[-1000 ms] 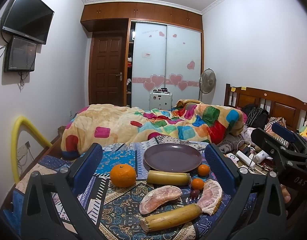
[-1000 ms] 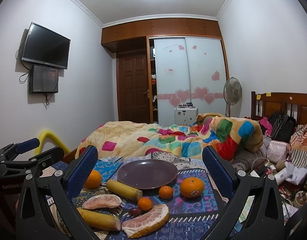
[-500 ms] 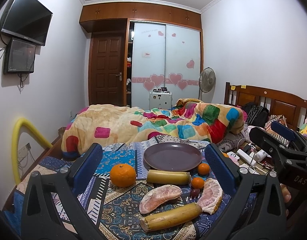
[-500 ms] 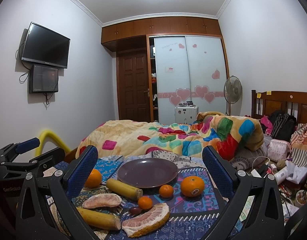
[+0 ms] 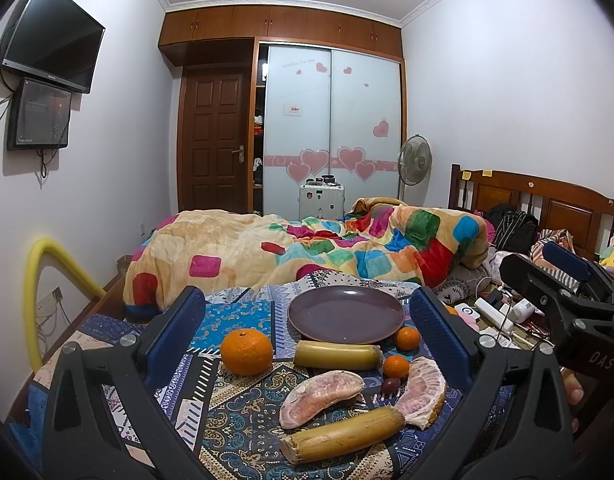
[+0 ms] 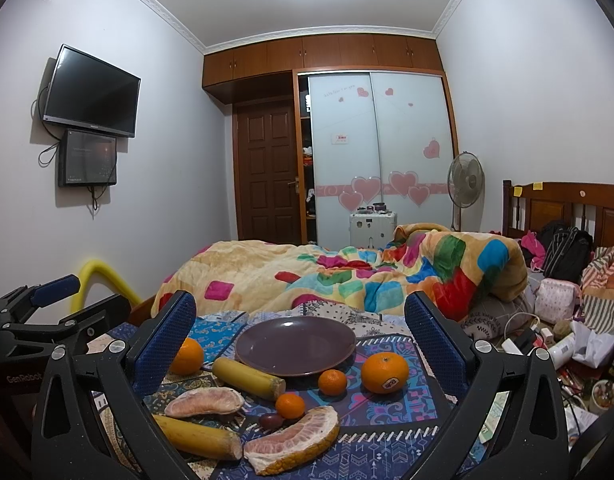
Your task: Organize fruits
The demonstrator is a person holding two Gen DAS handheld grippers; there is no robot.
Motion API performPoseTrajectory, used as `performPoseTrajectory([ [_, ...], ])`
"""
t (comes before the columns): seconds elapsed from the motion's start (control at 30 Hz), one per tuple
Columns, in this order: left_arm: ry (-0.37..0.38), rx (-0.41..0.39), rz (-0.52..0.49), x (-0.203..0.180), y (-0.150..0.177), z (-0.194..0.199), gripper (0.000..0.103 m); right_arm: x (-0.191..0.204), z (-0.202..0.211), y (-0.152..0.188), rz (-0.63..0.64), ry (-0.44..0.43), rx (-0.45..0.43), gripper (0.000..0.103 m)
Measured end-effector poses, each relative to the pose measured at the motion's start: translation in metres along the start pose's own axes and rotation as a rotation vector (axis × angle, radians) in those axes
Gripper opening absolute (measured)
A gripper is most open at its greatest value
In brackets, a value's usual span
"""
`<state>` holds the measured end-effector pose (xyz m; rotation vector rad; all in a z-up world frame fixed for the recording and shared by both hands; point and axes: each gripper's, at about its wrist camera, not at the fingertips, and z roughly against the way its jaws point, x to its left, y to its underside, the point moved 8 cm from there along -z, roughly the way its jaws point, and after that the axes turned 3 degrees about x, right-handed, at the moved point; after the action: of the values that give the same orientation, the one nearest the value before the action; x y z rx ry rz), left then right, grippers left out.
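Note:
An empty purple plate (image 5: 345, 314) (image 6: 295, 346) sits on a patterned cloth. In front of it lie two bananas (image 5: 338, 355) (image 5: 343, 435), two pomelo segments (image 5: 321, 397) (image 5: 423, 385), two small tangerines (image 5: 407, 338) (image 5: 396, 366), a dark grape (image 5: 390, 385) and a large orange (image 5: 247, 351). A second large orange (image 6: 385, 367) shows in the right wrist view. My left gripper (image 5: 307, 344) is open and empty, above the fruit. My right gripper (image 6: 299, 352) is open and empty, also short of the fruit.
A bed with a colourful quilt (image 5: 307, 248) lies behind the plate. Clutter of bottles, cables and bags (image 6: 555, 336) sits to the right. A yellow foam tube (image 5: 39, 280) stands at the left. The other gripper shows at each view's edge (image 5: 567, 304) (image 6: 47, 320).
Both grippers have drifted only slightly; the fruit and plate have not moved.

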<state>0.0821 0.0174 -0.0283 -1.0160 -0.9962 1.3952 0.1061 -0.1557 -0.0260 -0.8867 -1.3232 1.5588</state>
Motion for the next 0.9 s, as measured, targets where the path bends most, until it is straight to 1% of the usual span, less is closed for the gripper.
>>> performPoseTrajectory([
  [0.5, -0.001, -0.001, -0.002, -0.0012, 0.0009, -0.0014, 0.103, 0.0007, 0.0001, -0.0005, 0.001, 0.002, -0.001, 0.103],
  [0.9, -0.007, 0.002, -0.012, 0.0050, -0.0002, -0.0038, 0.103, 0.0002, 0.0009, 0.0000, -0.002, 0.003, 0.001, 0.103],
])
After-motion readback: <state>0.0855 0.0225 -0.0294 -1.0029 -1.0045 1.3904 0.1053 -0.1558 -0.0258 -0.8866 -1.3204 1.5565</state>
